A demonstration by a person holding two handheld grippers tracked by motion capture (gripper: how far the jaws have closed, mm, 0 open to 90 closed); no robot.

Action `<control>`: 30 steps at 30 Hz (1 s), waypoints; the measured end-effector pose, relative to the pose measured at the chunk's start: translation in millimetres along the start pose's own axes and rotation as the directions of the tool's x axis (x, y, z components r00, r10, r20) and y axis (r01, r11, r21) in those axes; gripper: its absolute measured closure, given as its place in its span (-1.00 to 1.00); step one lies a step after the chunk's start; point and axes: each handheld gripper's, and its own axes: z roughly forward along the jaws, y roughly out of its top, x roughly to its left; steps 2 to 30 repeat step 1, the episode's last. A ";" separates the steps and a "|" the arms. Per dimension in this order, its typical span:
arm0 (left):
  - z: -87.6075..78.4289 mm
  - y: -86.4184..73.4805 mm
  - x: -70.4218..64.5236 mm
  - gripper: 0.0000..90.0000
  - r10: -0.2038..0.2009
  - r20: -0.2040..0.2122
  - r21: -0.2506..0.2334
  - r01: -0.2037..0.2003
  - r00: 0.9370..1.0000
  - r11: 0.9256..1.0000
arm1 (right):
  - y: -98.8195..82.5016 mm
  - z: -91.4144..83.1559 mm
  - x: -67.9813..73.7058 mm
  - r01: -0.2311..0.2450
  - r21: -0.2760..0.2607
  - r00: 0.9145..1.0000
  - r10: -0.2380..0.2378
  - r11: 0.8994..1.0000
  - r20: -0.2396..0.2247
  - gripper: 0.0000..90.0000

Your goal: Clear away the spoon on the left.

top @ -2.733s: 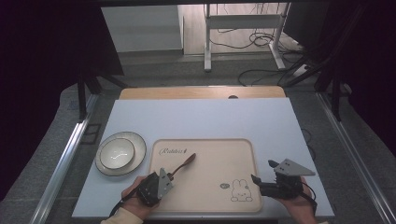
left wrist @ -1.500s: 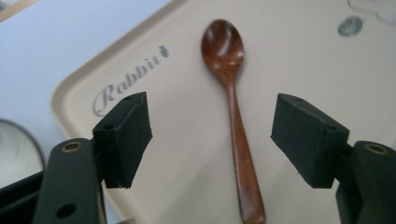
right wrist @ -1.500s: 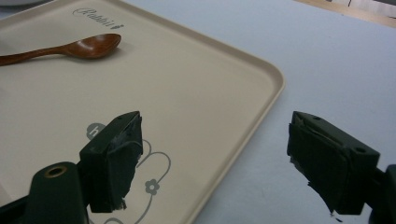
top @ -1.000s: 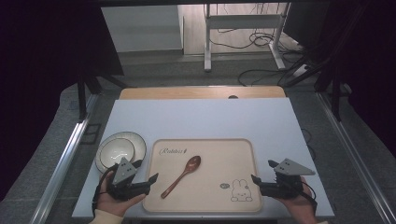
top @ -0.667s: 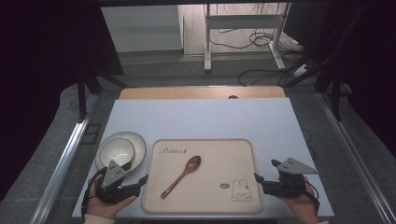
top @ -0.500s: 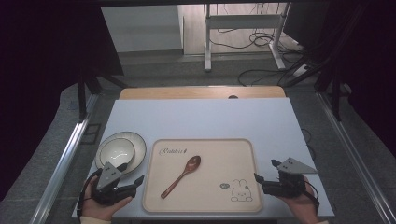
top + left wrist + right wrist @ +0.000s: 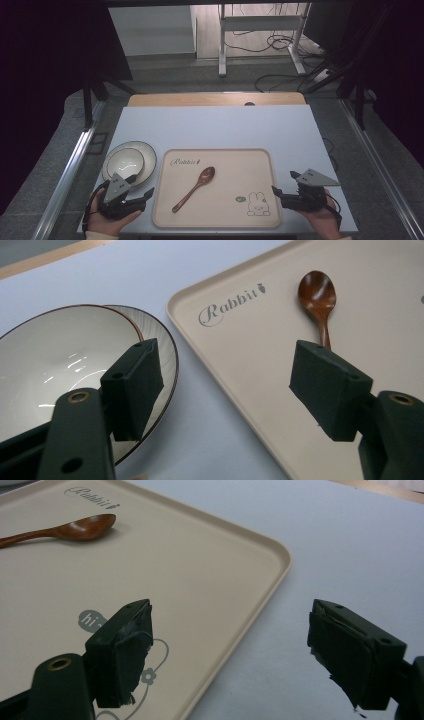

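The wooden spoon (image 7: 194, 188) lies free on the beige tray (image 7: 260, 160), slanting with its bowl toward the far side, so the work in hand looks like dressing the tray, and the bowl (image 7: 125, 162) on its plate (image 7: 148, 159), just off the tray's left edge, is probably next. To take it cleanly, the left gripper (image 7: 146, 192) should come at the near rim, one jaw over the lip and one outside, and close gently, since glazed ware slips. Right now that gripper's jaws stand wide with nothing between them, one pad (image 7: 134, 385) over the bowl's rim, though I can't quite tell whether it touches. The right gripper (image 7: 276, 191) sits by the tray's right edge, jaws also wide apart, straddling the rim and gripping nothing
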 end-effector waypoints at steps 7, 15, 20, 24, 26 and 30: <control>0.0 -0.1 0.4 -0.36 -0.002 -0.001 0.000 0.002 1.000 1.000 | 0.0 0.3 -0.1 0.000 0.000 1.000 0.000 1.000 0.000 -0.59; 0.0 -0.1 0.4 -0.36 -0.002 -0.001 0.000 0.002 1.000 1.000 | 0.0 0.3 -0.1 0.000 0.000 1.000 0.000 1.000 0.000 -0.59; 0.0 -0.1 0.4 -0.36 -0.002 -0.001 0.000 0.002 1.000 1.000 | 0.0 0.3 -0.1 0.000 0.000 1.000 0.000 1.000 0.000 -0.59; 0.0 -0.1 0.4 -0.36 -0.002 -0.001 0.000 0.002 1.000 1.000 | 0.0 0.3 -0.1 0.000 0.000 1.000 0.000 1.000 0.000 -0.59; 0.0 -0.1 0.4 -0.36 -0.002 -0.001 0.000 0.002 1.000 1.000 | 0.0 0.3 -0.1 0.000 0.000 1.000 0.000 1.000 0.000 -0.59; 0.0 -0.1 0.4 -0.36 -0.002 -0.001 0.000 0.002 1.000 1.000 | 0.0 0.3 -0.1 0.000 0.000 1.000 0.000 1.000 0.000 -0.59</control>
